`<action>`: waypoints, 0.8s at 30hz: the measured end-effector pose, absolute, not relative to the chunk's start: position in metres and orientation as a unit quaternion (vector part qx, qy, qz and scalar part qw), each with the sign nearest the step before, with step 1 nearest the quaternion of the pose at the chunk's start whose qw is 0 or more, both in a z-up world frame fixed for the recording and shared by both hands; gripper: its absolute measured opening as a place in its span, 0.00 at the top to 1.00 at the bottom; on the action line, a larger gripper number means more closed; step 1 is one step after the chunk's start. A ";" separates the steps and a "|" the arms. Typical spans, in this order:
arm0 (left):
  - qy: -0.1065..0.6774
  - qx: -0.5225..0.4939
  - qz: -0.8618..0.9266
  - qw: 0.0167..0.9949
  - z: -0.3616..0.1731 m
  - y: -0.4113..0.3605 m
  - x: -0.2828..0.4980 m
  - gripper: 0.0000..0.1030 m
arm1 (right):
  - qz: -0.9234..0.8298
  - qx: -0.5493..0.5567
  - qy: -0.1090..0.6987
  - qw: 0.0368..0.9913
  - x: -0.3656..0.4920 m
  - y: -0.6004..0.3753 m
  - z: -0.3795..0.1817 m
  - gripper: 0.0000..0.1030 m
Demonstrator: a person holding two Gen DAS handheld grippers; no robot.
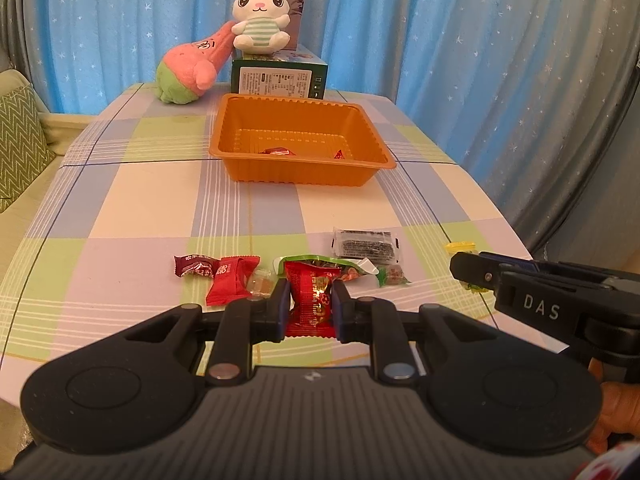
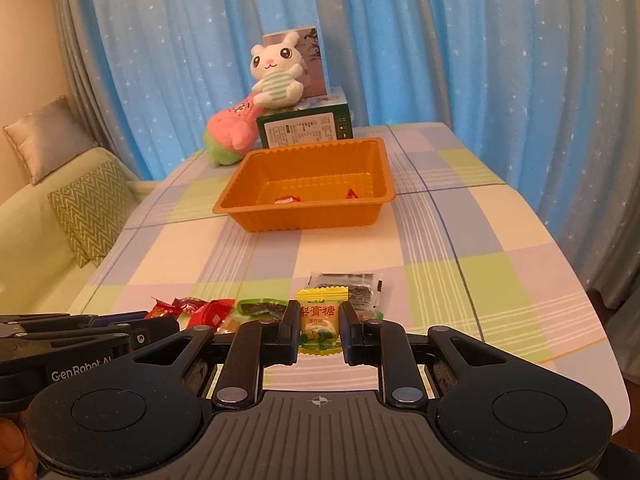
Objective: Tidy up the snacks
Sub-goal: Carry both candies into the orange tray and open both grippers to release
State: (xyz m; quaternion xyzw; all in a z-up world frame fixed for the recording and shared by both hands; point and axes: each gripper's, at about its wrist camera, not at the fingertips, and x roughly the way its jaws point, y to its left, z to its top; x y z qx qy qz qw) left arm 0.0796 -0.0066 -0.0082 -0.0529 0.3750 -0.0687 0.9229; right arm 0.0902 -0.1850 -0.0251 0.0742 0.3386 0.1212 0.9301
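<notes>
The right gripper [image 2: 320,326] clamps a yellow candy packet [image 2: 320,322] above the checked tablecloth [image 2: 460,240], the orange tray [image 2: 240,204] beyond.

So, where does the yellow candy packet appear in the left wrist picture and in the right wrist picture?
Left wrist view: the yellow candy packet is at the right edge, mostly hidden behind the right gripper, which is shut on it.
Right wrist view: the packet is low in the centre, clamped between the black fingers.
Shared landmark: the orange tray further back on the checked table.
</notes>
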 end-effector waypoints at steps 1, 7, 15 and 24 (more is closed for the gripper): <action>0.374 -0.053 -0.069 0.923 -0.007 -0.007 0.080 0.81 | 0.121 0.075 0.338 0.930 0.091 -0.186 -0.024 0.80; 0.370 -0.050 -0.070 0.925 -0.003 -0.007 0.087 0.81 | 0.120 0.078 0.337 0.931 0.097 -0.188 -0.021 0.80; 0.362 -0.050 -0.071 0.928 0.008 -0.004 0.117 0.81 | 0.124 0.080 0.331 0.932 0.125 -0.188 -0.011 0.80; 0.356 -0.056 -0.068 0.930 0.013 0.009 0.179 0.81 | 0.131 0.088 0.325 0.932 0.191 -0.187 -0.007 0.80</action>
